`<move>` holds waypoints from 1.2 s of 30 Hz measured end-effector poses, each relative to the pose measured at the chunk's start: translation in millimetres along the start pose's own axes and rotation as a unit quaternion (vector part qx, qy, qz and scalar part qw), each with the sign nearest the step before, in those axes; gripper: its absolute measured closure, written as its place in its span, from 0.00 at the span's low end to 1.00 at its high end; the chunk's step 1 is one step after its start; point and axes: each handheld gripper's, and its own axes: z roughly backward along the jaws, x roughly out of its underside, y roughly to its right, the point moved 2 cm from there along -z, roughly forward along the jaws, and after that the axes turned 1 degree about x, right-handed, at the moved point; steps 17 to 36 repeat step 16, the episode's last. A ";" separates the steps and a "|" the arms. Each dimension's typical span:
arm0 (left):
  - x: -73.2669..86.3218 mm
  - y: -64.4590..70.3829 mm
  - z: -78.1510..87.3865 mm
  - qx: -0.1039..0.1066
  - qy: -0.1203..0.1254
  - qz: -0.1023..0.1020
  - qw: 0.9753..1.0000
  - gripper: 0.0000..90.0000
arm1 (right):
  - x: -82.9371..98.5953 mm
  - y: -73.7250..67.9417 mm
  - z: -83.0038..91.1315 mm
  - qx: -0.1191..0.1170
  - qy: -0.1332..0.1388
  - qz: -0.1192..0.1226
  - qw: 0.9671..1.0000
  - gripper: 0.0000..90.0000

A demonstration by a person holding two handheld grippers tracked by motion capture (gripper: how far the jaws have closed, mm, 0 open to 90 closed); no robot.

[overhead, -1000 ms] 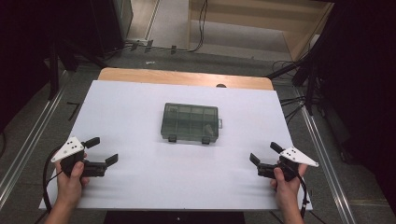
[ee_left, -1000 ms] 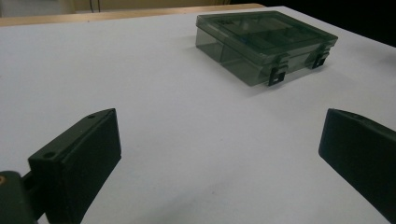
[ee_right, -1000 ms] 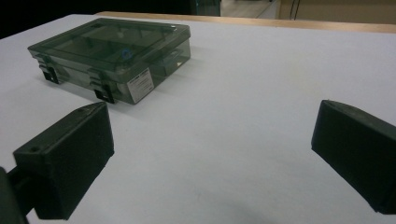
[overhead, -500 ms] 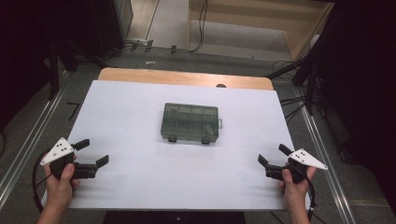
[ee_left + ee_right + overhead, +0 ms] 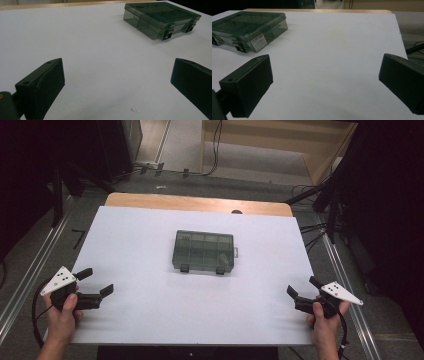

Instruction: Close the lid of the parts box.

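A closed, dark-green see-through compartment box point(image 5: 204, 251) lies flat in the middle of the white table top point(image 5: 150, 235), its two black latches facing me. It also appears at the upper right in the left gripper view point(image 5: 161, 18) and at the upper left in the right gripper view point(image 5: 247, 26), where a white label shows on its side. My left gripper point(image 5: 96, 282) is open near the front left edge, held in a hand. Near the front right edge, my right gripper point(image 5: 304, 287) is open too. Nothing is between either pair of jaws.
A bare wooden strip point(image 5: 200, 204) borders the table's far edge. Metal rails point(image 5: 30, 270) run along both sides on the floor, and cables point(image 5: 310, 232) lie at the far right. A wooden cabinet point(image 5: 280, 150) stands behind the table.
Both hands have drawn their grippers back toward the front edge and outward, the left one leftward and the right one rightward. The box has not moved.
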 end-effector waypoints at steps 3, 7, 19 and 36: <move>0.6 0.3 1.1 0.000 0.006 0.001 1.000 0.00 | 0.6 1.1 0.6 -0.001 0.001 -0.001 1.000 0.00; 0.4 -0.3 0.5 -0.004 0.005 0.002 1.000 0.00 | 0.8 0.8 -0.4 -0.003 0.001 0.000 1.000 0.00; -0.5 -3.7 -6.4 -0.020 0.000 0.014 1.000 0.00 | 0.8 2.4 -3.3 -0.001 -0.003 -0.012 1.000 0.00; -0.5 -3.7 -6.4 -0.020 0.000 0.014 1.000 0.00 | 0.8 2.4 -3.3 -0.001 -0.003 -0.012 1.000 0.00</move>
